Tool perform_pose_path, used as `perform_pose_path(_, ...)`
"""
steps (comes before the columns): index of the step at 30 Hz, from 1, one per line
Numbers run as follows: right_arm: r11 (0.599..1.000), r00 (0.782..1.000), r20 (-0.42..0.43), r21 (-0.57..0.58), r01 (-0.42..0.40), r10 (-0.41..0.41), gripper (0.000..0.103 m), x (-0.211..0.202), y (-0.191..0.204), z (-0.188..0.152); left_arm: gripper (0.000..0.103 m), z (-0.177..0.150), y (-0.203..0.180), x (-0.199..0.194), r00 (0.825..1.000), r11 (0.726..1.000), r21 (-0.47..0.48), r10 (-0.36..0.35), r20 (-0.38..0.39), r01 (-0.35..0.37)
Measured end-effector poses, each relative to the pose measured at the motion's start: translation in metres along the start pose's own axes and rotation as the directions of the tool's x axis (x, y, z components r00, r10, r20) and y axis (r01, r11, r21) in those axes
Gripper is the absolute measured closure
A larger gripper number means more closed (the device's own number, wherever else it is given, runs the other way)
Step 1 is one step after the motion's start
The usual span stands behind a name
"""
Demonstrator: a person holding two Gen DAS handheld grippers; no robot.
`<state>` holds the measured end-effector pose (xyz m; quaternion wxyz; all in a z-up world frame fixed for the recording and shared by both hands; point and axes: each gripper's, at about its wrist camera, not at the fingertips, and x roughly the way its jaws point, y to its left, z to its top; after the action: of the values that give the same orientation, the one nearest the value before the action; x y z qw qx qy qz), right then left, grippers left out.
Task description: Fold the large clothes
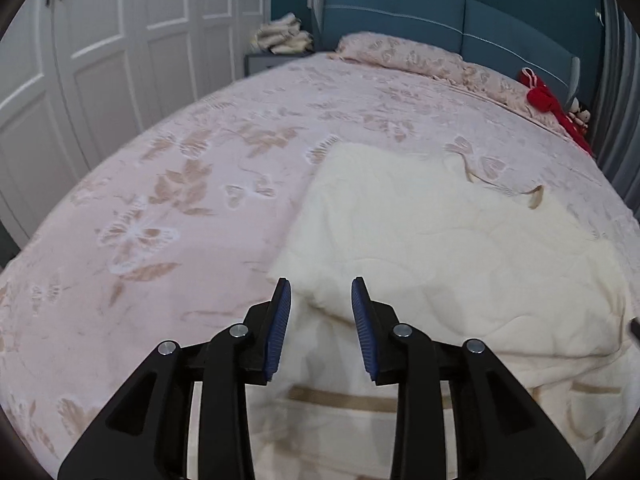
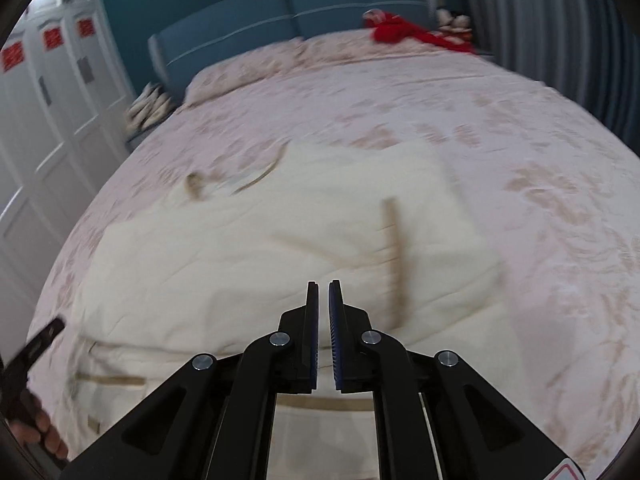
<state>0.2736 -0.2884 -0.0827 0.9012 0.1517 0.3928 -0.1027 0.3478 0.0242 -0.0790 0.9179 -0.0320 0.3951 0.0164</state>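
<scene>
My left gripper (image 1: 321, 289) stands wide apart, its ribbed blue pads (image 1: 279, 328) splayed outward on black linkage arms with round metal pins, and nothing sits between them. It hovers over the near left corner of the cream garment (image 1: 440, 240), pointing up the bed toward the headboard (image 1: 460, 20). My right gripper (image 2: 323, 290) is drawn narrow, the two flat fingers nearly parallel with only a thin slit between them, and I see no cloth caught in that slit. It aims along the middle of the garment (image 2: 280, 240). At the left edge of the right view I catch the other gripper's black tip and the fingers of the hand (image 2: 44, 432) that holds it, low beside the garment's near edge.

The garment is soft, thick and quilted-looking, cream with tan trim bands (image 2: 394, 264) and a thin tan cord (image 1: 496, 188) trailing off its far end. It lies spread and rumpled on the near half of the bed, its long axis running roughly across the bed from left to right, with a folded flap over its right part. The right view is blurred, so finer detail there escapes me.

Beneath it the pink bedspread (image 1: 180, 200) is woven with raised leaf and butterfly shapes. A matching pillow (image 1: 400, 52) lies by the blue padded headboard, with a red fabric item (image 1: 540, 92) at the far right corner and white panelled wardrobe doors (image 1: 100, 60) to the left.
</scene>
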Motion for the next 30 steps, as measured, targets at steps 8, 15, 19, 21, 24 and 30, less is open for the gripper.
perform_pose_path(8, 0.997, 0.996, -0.079, -0.068, 0.033, -0.038, 0.1, 0.036, 0.016, -0.029, 0.071, -0.025, -0.018, 0.042, 0.996, 0.998, 0.053, 0.037, -0.086, -0.032)
perform_pose_path(15, 0.992, 0.996, -0.052, -0.108, 0.066, -0.071, 0.1, 0.043, 0.019, -0.036, 0.07, -0.036, -0.024, 0.047, 0.997, 0.995, 0.084, 0.061, -0.051, -0.056)
perform_pose_path(19, 0.99, 0.996, -0.04, -0.12, 0.075, -0.081, 0.1, 0.044, 0.02, -0.039, 0.07, -0.037, -0.023, 0.049, 0.997, 0.995, 0.082, 0.058, -0.041, -0.055)
perform_pose_path(21, 0.99, 0.996, -0.034, -0.119, 0.073, -0.078, 0.1, 0.045, 0.02, -0.041, 0.07, -0.038, -0.023, 0.049, 0.998, 0.995, 0.084, 0.06, -0.035, -0.057)
perform_pose_path(24, 0.991, 0.997, -0.028, -0.116, 0.069, -0.072, 0.1, 0.046, 0.019, -0.042, 0.069, -0.039, -0.025, 0.051, 0.997, 0.993, 0.094, 0.071, -0.027, -0.068)
perform_pose_path(30, 0.992, 0.998, -0.026, -0.109, 0.061, -0.064, 0.1, 0.045, 0.017, -0.043, 0.069, -0.039, -0.026, 0.052, 0.997, 0.993, 0.097, 0.073, -0.025, -0.07)
